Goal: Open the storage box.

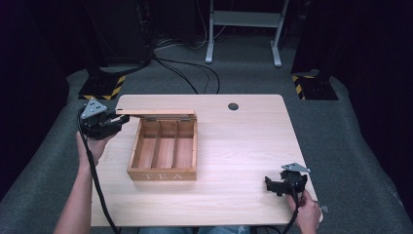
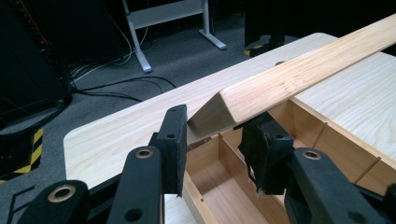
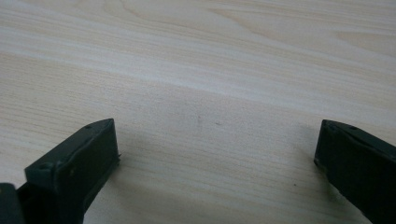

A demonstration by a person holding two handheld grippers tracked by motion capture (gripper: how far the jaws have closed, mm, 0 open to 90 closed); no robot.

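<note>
A wooden tea box (image 1: pixel 163 173) marked TEA, with three bare compartments, stands left of centre on the table (image 1: pixel 243 146). Its lid (image 1: pixel 156 115) is raised along the far side. My left gripper (image 1: pixel 122 119) is shut on the lid's left end. In the left gripper view the jaws (image 2: pixel 212 135) clamp the corner of the lid (image 2: pixel 303 74) above the box's inner wall (image 2: pixel 345 144). At the front right corner of the table my right gripper (image 1: pixel 271 185) rests low. Its jaws (image 3: pixel 217 154) stand wide open over bare wood (image 3: pixel 201 56), holding nothing.
A round cable hole (image 1: pixel 233 106) sits near the table's far edge. Beyond the table stand a white desk frame (image 1: pixel 243 19), floor cables (image 1: pixel 190 73) and two hazard-striped stand bases (image 1: pixel 102 87). Grey carpet surrounds the table.
</note>
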